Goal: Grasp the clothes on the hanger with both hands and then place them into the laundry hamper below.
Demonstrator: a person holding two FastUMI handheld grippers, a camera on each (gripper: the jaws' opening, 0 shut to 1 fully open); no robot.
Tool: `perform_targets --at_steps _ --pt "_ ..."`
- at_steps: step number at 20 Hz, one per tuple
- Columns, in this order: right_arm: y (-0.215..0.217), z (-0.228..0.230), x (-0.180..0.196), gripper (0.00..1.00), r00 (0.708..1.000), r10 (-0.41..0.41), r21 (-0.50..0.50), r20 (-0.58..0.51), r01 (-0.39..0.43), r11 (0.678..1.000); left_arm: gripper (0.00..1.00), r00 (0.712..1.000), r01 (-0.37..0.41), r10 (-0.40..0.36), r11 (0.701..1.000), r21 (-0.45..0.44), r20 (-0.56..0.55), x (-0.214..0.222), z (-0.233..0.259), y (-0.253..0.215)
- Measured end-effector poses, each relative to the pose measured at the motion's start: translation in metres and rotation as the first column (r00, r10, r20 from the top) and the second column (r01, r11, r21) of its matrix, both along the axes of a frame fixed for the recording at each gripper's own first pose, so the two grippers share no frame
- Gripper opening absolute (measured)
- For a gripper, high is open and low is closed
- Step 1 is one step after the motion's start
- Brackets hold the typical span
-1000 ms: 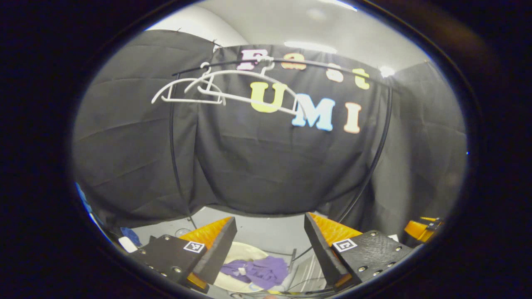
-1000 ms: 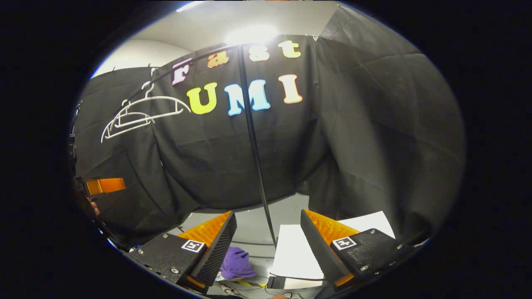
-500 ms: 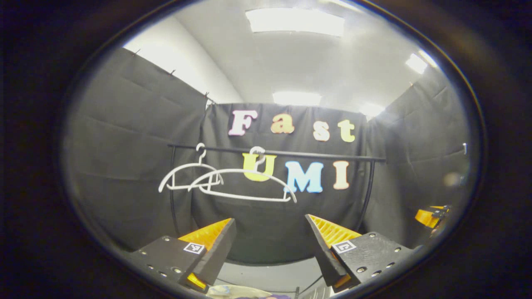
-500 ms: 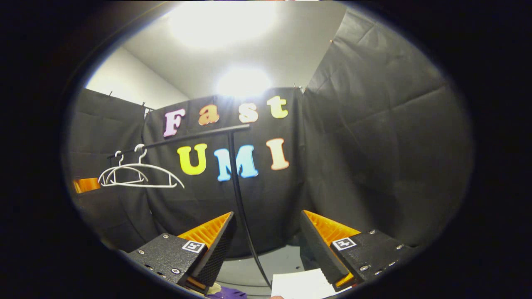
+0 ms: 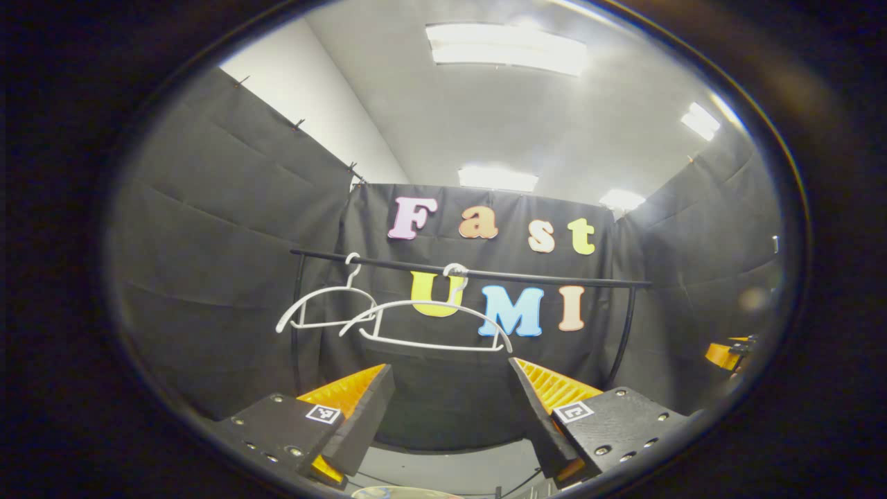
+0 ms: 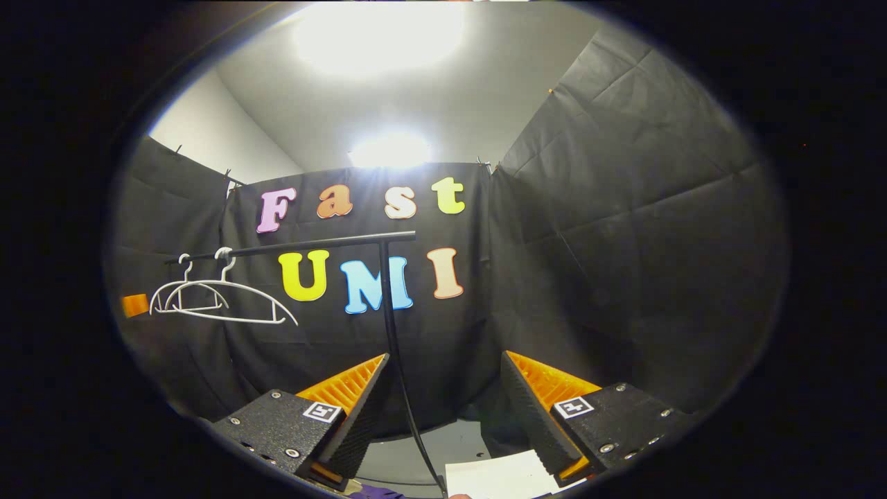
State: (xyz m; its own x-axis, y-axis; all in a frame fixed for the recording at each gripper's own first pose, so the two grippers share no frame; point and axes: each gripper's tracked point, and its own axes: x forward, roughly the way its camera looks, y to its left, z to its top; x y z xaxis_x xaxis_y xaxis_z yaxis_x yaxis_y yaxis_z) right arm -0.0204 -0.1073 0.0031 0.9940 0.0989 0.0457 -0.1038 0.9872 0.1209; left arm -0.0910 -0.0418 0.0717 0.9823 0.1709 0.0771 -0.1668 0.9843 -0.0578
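Note:
Two bare white hangers (image 5: 395, 315) hang on the black rail (image 5: 540, 277) in front of the booth wall. My left gripper (image 5: 450, 371) is open below them with nothing between its fingers. The pale rim of the hamper (image 5: 398, 493) peeks in at the bottom edge. In the right gripper view the hangers (image 6: 222, 305) sit at the far left on the rail (image 6: 291, 246). My right gripper (image 6: 445, 360) is open and holds nothing. A sliver of purple cloth (image 6: 378, 494) shows at the bottom edge.
The rack's black upright post (image 6: 391, 346) runs down between the right gripper's fingers. A white sheet (image 6: 495, 478) lies on the floor. The other gripper shows far right (image 5: 727, 353) in the left gripper view and far left (image 6: 135, 305) in the right gripper view.
Both grippers have tilted upward, still open. The hamper and purple clothes slid down to the bottom edge, and the rail and hangers now sit lower in both views.

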Motion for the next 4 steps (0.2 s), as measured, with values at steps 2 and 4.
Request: perform_targets --at_steps 2,4 --pt "0.003 -0.001 -0.006 0.95 1.0 -0.013 -0.005 -0.001 0.013 1.0 0.99 1.0 0.003 -0.003 1.0 0.014 0.001 -0.004 -0.007 0.011" --pt "0.01 0.0 -0.011 0.95 1.0 -0.011 -0.002 -0.005 0.011 1.0 0.99 1.0 0.004 -0.004 1.0 0.016 -0.012 -0.004 -0.016 0.02"
